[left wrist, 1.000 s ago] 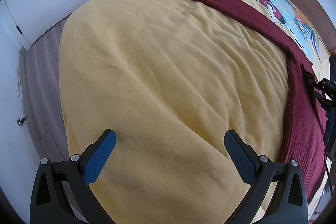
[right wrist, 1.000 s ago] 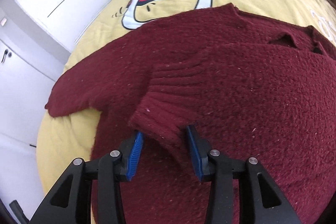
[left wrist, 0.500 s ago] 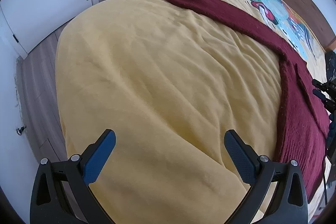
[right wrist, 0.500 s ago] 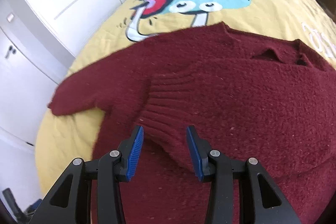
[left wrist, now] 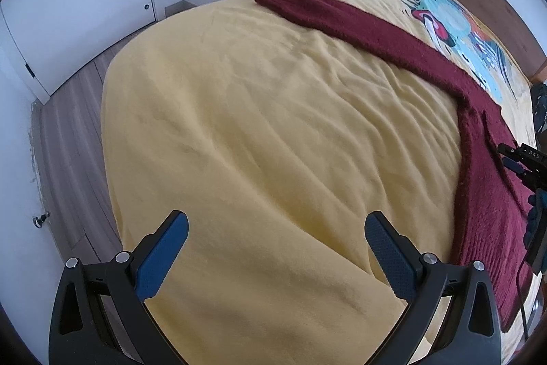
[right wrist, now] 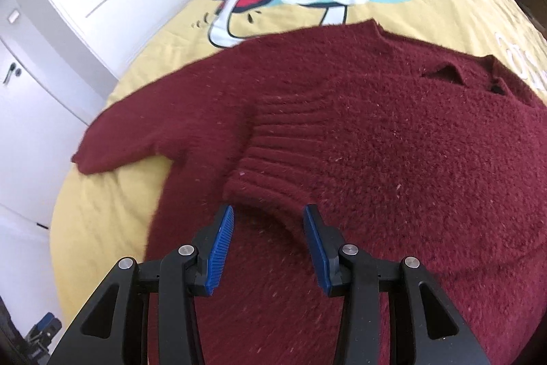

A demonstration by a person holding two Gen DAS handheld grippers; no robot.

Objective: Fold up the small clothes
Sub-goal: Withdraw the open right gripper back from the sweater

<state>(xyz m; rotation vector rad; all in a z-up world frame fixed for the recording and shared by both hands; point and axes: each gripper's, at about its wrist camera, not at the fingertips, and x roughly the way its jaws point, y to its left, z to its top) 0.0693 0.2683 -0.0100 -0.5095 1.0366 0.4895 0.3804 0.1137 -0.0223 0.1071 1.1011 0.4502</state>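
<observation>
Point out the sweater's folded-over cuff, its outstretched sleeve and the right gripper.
folded-over cuff (right wrist: 273, 173): right wrist view, ribbed end.
outstretched sleeve (right wrist: 136, 139): right wrist view, mid-sleeve.
right gripper (right wrist: 270, 245): right wrist view, between fingertips.

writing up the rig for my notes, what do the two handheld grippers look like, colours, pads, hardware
Both match: the left gripper and right gripper have black plastic frames with triangular cut-outs and silver round bolt heads at the joints. Each finger carries a blue pad; the right gripper's pads show fine ribbing. In the left wrist view, the right gripper's black body bears white lettering and a dark cable hangs below it.
</observation>
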